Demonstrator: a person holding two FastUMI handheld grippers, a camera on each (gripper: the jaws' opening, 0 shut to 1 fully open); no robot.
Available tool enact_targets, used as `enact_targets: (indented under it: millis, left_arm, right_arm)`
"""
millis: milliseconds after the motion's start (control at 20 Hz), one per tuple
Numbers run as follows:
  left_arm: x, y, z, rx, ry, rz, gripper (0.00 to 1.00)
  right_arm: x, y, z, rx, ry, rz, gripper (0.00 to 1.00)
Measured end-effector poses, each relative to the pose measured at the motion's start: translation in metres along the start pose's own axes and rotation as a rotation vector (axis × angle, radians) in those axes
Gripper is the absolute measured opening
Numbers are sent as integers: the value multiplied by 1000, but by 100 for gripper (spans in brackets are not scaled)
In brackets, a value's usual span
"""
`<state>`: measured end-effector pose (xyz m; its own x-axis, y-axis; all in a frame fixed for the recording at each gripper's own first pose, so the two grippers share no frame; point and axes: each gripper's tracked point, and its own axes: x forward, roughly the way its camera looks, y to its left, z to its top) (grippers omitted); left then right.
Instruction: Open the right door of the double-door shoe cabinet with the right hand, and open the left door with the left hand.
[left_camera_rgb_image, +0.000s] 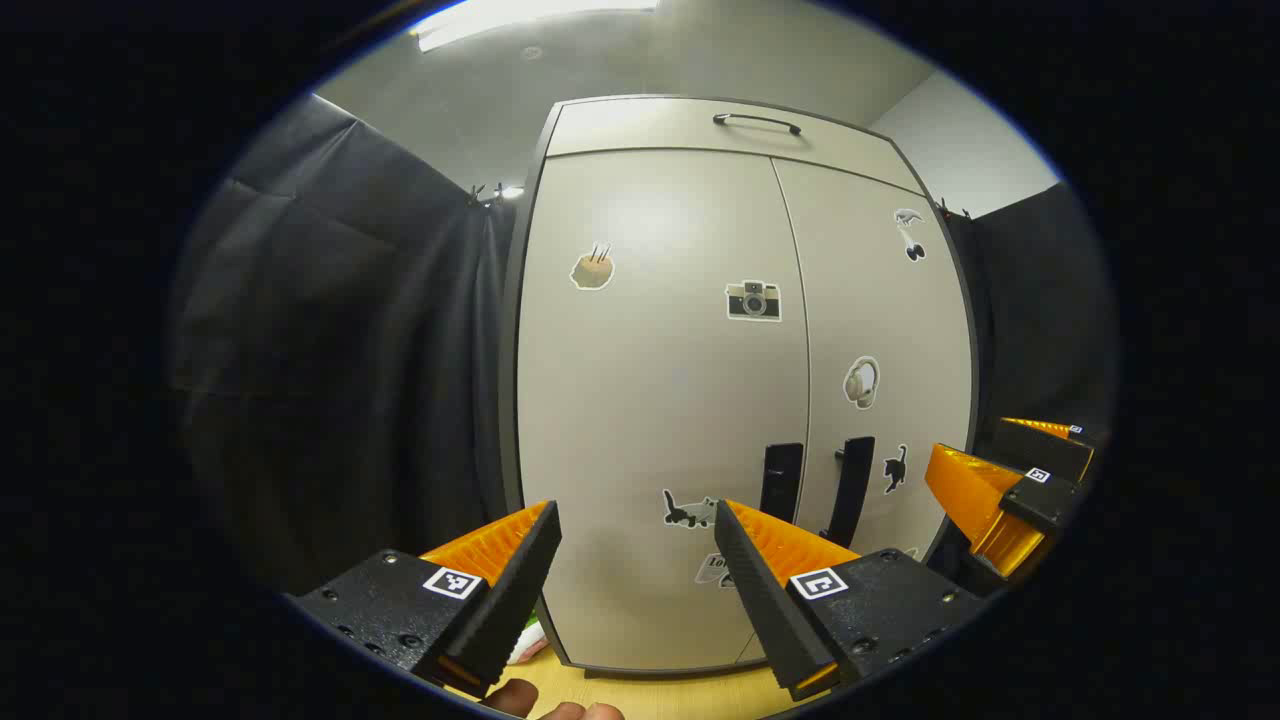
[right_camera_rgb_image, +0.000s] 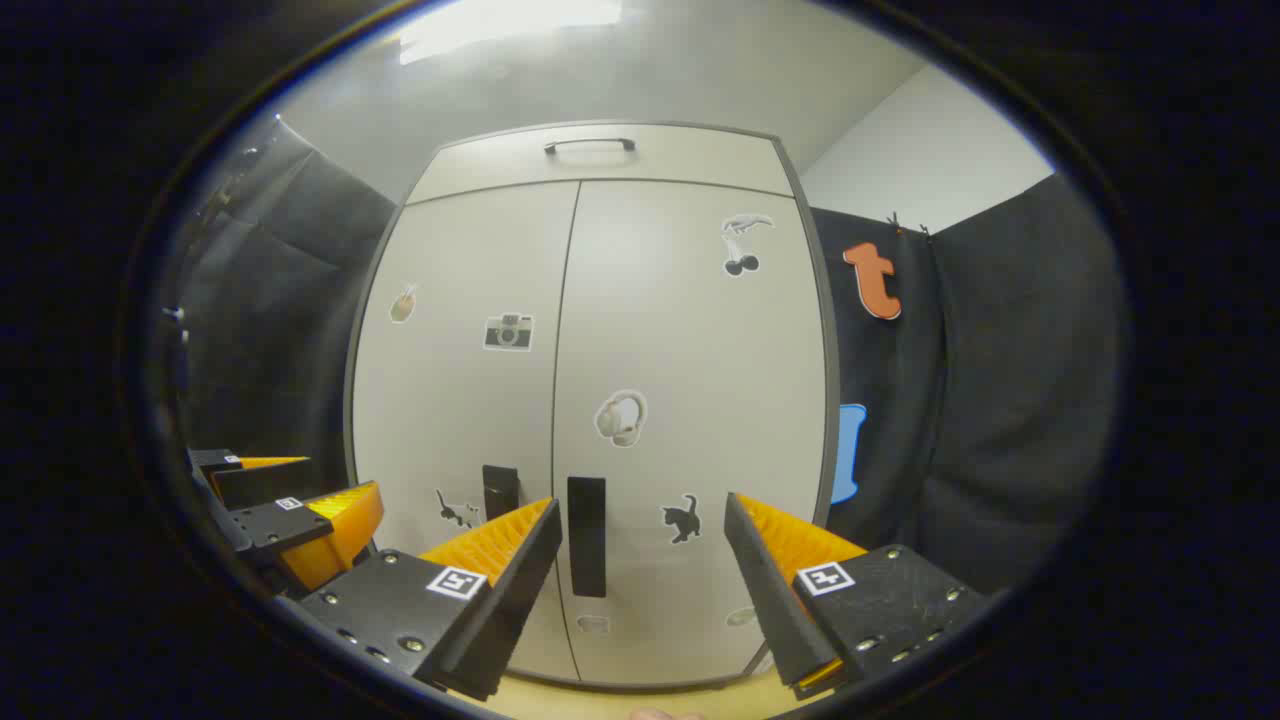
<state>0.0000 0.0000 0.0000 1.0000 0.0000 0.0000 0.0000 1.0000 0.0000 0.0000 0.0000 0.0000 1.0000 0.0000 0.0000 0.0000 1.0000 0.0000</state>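
Observation:
A pale double-door shoe cabinet (left_camera_rgb_image: 660, 400) (right_camera_rgb_image: 600, 330) stands straight ahead with both doors closed. Stickers dot both doors. Two dark vertical handles sit low beside the centre seam: the left door's handle (left_camera_rgb_image: 781, 482) (right_camera_rgb_image: 498, 492) and the right door's handle (left_camera_rgb_image: 851, 488) (right_camera_rgb_image: 586, 535). My left gripper (left_camera_rgb_image: 637, 520) is open, short of the left door, its handle just right of the gap. My right gripper (right_camera_rgb_image: 642, 515) is open in front of the right door, with that handle just inside its left finger. The right gripper (left_camera_rgb_image: 1010, 480) shows at the left gripper view's right edge, the left gripper (right_camera_rgb_image: 290, 510) at the other view's left.
A drawer front with a dark bar handle (left_camera_rgb_image: 756, 121) (right_camera_rgb_image: 590, 145) tops the cabinet. Black cloth (left_camera_rgb_image: 330, 350) (right_camera_rgb_image: 1000, 400) hangs on both sides of it. A light wooden floor (left_camera_rgb_image: 680, 695) runs up to its base. Fingertips (left_camera_rgb_image: 545, 703) of a hand show at the bottom.

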Motion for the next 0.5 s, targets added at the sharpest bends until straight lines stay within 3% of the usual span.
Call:
enact_targets:
  millis: [500]
  left_arm:
    - [-7, -1, 7, 15, -31, -7, 96]
  right_arm:
    - [-4, 8, -9, -11, 31, 1, 97]
